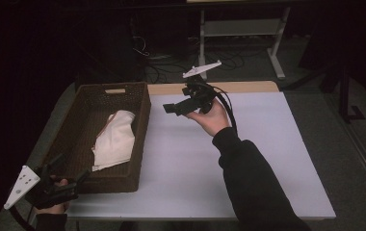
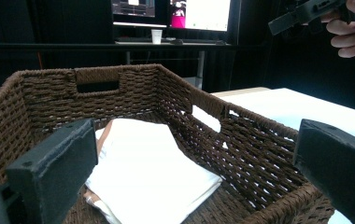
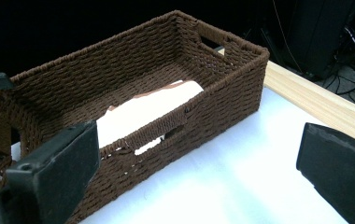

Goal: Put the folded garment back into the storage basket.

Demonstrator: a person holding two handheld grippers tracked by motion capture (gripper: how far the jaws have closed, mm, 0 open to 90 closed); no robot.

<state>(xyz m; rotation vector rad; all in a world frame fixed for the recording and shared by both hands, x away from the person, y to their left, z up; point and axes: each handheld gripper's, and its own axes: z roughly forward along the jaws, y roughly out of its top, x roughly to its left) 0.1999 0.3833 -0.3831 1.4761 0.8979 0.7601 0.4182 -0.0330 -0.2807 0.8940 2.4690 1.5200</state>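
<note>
At the near left corner of the table [image 1: 248, 159], the left gripper [image 1: 68, 180] is held low, just outside the near end of the wicker basket [image 1: 75, 125]. Its jaws are spread wide, nothing between them, and are aimed along the basket toward the far end. The grey plate on it is tipped to the person's left. In the left gripper view the near rim is seen between the jaws, with the folded cloth [image 2: 152, 172] just beyond and below.

Inside the basket, the cloth [image 1: 116, 139] is seen lying flat on the bottom, nearer the right wall, folded, with a tan edge showing under the white. It is touched by neither gripper. Placing the cloth in the basket is judged done or close to done; both tools are clear of it. What may be left, if anything, is a tidy-up or a pull-back of the hands; that cannot be settled from these views.

Farther off, the right gripper [image 1: 171, 108] is held raised above the table, just beside the basket's far right corner, apart from it. The forearm is stretched forward in a dark sleeve, palm up under the tool, jaws pointed left toward the basket. These jaws are also wide apart and empty. In the right gripper view the basket [image 3: 166, 93] is seen at an angle between them, with the cloth [image 3: 143, 112] inside and the table surface below.
</note>
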